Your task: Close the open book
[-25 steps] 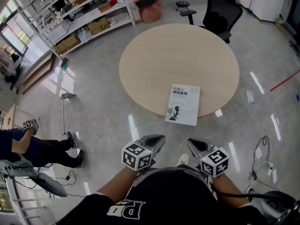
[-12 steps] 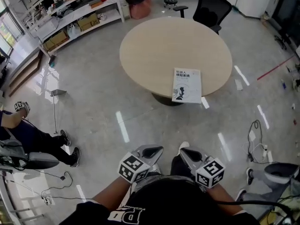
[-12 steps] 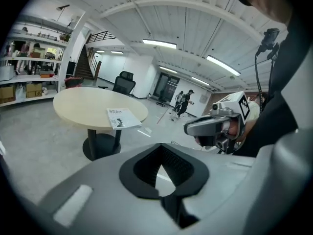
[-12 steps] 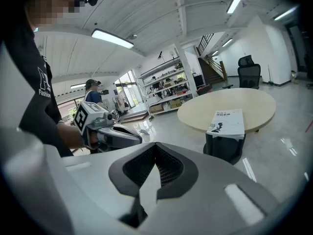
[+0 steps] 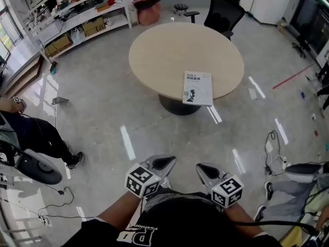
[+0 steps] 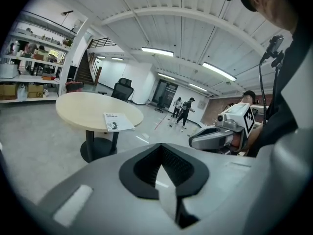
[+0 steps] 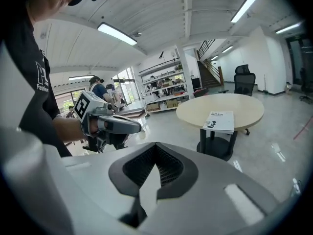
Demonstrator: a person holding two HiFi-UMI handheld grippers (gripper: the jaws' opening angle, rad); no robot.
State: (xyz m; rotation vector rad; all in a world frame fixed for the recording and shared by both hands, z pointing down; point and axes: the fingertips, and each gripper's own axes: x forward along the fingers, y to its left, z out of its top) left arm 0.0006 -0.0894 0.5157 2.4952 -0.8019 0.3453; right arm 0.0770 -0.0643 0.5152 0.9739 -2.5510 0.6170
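Lying cover-up on the round table (image 5: 169, 50), the book (image 5: 197, 88) looks already closed. It rests at the table's rim on the side facing the person, with its near edge seemingly a little past the rim. Both tools are well apart from the table, held close to the person's body. The left gripper (image 5: 163, 163) has its jaws clenched together on nothing, and the right gripper (image 5: 204, 170) looks the same, pressed together and empty. By my reading the closing is done, so the main risk is needless contact. Any push on the cover toward that rim could slide the book off, since hardly any table is left beyond it there. A clenched jaw tip catching the cover's free edge could also flip it back open. Loose cables (image 5: 272, 148) lie on the floor to the right of the table, and a foot snagging them could jolt either tool.
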